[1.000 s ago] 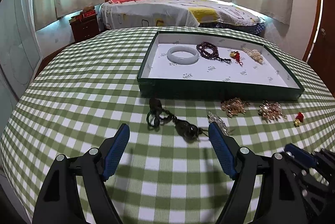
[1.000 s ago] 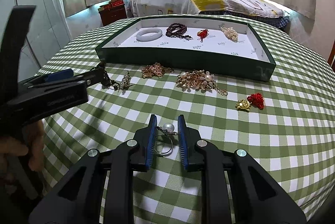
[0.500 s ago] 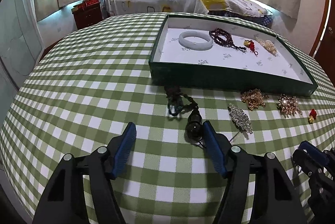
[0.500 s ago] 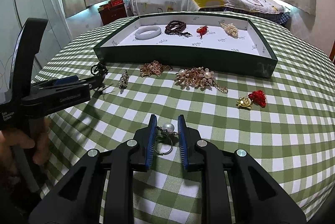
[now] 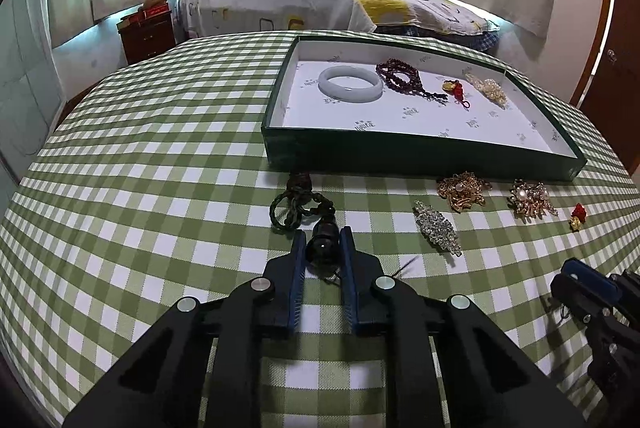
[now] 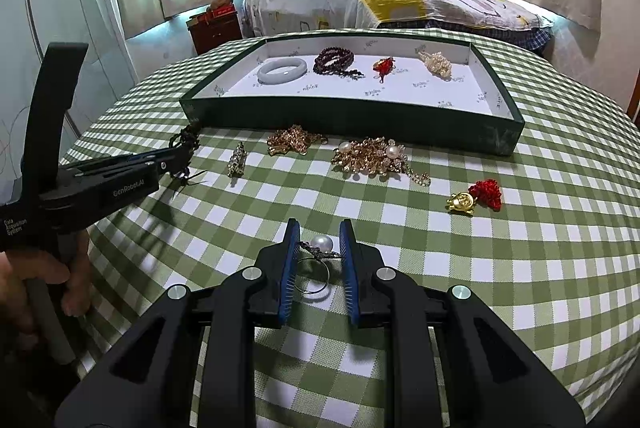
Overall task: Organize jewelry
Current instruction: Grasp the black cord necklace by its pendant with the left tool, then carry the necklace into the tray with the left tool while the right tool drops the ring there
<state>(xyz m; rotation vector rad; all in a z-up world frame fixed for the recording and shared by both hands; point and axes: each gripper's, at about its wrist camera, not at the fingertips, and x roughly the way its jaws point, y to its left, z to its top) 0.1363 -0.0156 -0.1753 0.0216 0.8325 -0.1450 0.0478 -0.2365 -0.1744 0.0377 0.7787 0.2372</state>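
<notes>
My left hand-held gripper (image 5: 323, 248) was closing on the dark pendant bead (image 5: 322, 249) lying near on the counter (image 5: 160, 188); the right hand-held gripper (image 6: 319, 246) was clenched on the pearl ring (image 6: 320, 256). I judged a slow lift best, letting the cord (image 5: 294, 206) trail clear toward the far tray (image 5: 420, 158).

Each of the 2 fisheye views looks forward and down along its own gripper's fingers, close above the checked tablecloth (image 5: 160, 188). Both face the green tray (image 5: 420, 158) (image 6: 360, 126) and the bed (image 6: 400, 4) beyond, sharing the loose jewelry between.
</notes>
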